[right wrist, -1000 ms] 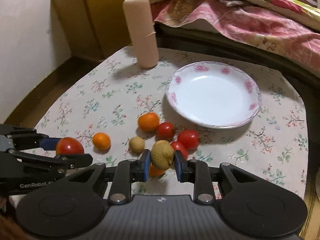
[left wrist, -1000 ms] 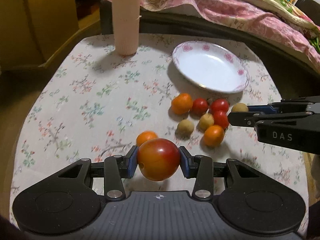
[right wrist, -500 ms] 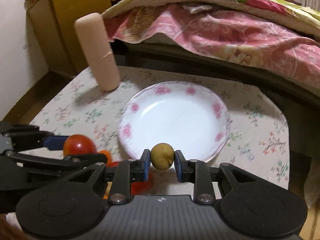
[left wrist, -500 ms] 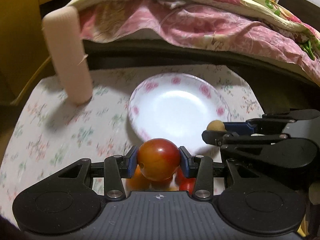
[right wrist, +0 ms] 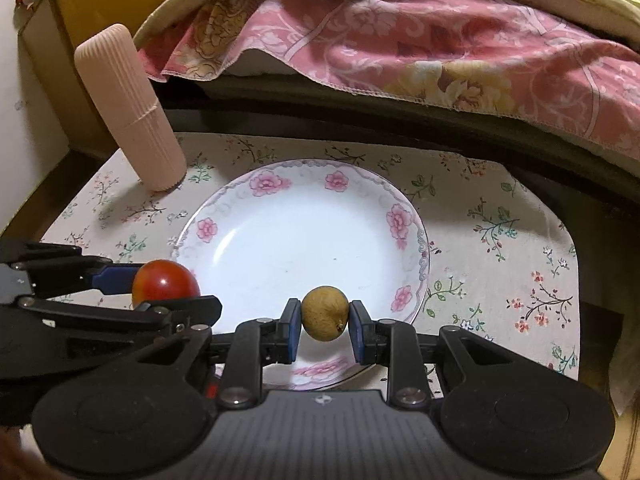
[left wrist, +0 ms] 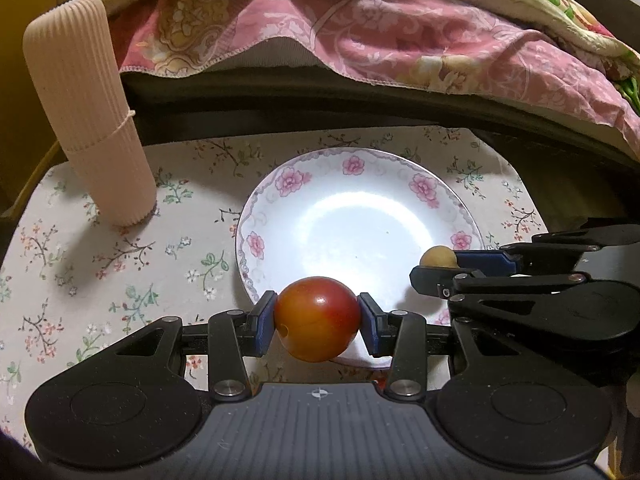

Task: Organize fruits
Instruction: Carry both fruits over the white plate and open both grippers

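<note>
Open plate, one obstacle at the far left

The plate lies bare under both tools; a ribbed pink cylinder stands left, the bed's blanket overhangs behind.

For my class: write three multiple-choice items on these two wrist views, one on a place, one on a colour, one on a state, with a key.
1. Where does the ribbed pink cylinder stand?
A. On the plate
B. On the floral cloth, left of the plate
C. On the bed

2. What colour is the fruit in the right gripper?
A. Tan
B. Green
C. Purple

3. What is the state of the plate?
A. Heaped
B. Overturned
C. Bare

Key: B, it stands on the cloth beside the plate; A, a tan round fruit sits between the pads; C, nothing lies in it.
</note>
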Available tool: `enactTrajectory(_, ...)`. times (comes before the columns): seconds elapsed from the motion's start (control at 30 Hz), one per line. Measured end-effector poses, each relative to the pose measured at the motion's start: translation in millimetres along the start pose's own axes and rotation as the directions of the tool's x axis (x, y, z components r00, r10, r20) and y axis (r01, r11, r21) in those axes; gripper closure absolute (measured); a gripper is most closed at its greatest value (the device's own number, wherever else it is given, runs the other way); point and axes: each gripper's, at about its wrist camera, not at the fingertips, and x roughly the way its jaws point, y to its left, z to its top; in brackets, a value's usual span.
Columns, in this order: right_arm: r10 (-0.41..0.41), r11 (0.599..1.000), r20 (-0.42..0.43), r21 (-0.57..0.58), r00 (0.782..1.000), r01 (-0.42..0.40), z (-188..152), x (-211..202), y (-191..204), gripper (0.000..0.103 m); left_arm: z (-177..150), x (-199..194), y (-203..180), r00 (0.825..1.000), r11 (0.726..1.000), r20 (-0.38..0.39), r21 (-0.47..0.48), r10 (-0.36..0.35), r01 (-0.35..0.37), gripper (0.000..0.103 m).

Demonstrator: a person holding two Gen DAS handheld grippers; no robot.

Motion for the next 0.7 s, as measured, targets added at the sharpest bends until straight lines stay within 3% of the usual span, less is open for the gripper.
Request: enactTrajectory(0.7,0.022,0.999,0.017,0.047,1.000,-0.023,0.2,-1.2,-4.4,0.074,2.6,-8.3,2.3,1.000,1.000,0.024,-0.008,0.000,0.000,0.047)
